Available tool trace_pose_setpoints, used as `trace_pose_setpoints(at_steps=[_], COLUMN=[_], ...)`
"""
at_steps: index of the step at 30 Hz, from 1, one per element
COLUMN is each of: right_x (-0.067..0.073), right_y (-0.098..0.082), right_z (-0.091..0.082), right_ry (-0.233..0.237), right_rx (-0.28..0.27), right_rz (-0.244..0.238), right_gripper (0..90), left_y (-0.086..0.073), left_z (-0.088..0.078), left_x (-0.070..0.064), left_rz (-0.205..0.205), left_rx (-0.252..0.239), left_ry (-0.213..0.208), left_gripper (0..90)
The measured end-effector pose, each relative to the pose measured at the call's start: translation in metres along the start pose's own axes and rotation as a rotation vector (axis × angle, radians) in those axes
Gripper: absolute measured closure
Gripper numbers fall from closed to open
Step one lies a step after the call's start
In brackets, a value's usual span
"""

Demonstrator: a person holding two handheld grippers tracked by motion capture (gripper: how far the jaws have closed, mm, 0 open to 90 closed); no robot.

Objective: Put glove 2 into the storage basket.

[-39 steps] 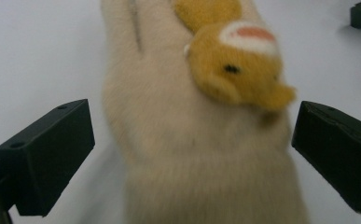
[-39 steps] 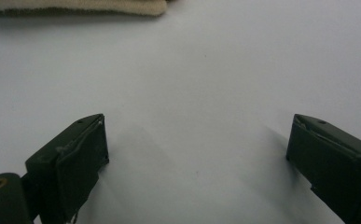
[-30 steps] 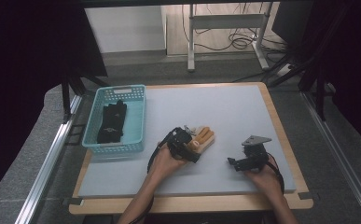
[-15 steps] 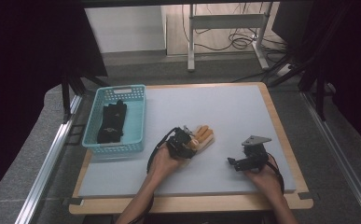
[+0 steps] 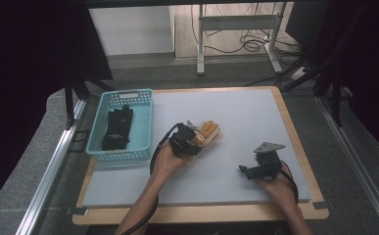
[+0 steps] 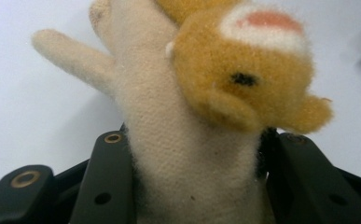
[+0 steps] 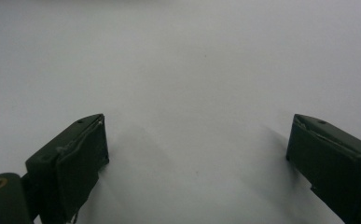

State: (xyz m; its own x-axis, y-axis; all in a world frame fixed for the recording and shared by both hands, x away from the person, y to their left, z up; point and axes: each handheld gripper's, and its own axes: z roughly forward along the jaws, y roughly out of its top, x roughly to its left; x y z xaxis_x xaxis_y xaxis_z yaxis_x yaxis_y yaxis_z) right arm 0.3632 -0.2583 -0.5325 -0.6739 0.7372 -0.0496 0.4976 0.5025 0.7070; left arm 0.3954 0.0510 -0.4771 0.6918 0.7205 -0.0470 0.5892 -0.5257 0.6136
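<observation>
The left tongs (image 5: 193, 142) have just closed on the plush glove's (image 6: 187, 154) cream cuff, holding it just above mid-counter (image 5: 255, 112), likely for the blue basket (image 5: 143, 122); the right tongs (image 5: 248, 171) rest open, empty, aside.

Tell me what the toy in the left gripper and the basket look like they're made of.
The toy: soft plush fabric, fuzzy nap, tan and cream, matte. The basket: probably moulded plastic, turquoise, with a regular lattice of holes in its walls.

Lab: framed rig table (image 5: 285, 105), floor cables (image 5: 246, 41)
</observation>
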Motion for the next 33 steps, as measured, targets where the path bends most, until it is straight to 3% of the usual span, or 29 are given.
trace_pose_setpoints(at_steps=[7,13,24,33], right_x=[0.0,0.0,0.0,0.0], right_y=[0.0,0.0,0.0,0.0], right_z=[0.0,0.0,0.0,0.0], right_ry=[0.0,-0.001,-0.001,0.0], right_rx=[-0.001,-0.001,-0.001,-0.001], right_rz=[0.0,0.0,0.0,-0.001], right_gripper=[4.9,4.9,4.9,4.9], left_y=[0.014,0.021,0.015,-0.011], left_z=[-0.025,-0.049,-0.088,-0.106], left_x=[0.013,0.033,0.084,0.132], left_rz=[-0.01,-0.045,-0.174,-0.311], left_rx=[-0.018,-0.034,-0.054,-0.045], left_ry=[0.038,0.084,0.191,0.277], left_gripper=[56.6,56.5,55.8,55.4])
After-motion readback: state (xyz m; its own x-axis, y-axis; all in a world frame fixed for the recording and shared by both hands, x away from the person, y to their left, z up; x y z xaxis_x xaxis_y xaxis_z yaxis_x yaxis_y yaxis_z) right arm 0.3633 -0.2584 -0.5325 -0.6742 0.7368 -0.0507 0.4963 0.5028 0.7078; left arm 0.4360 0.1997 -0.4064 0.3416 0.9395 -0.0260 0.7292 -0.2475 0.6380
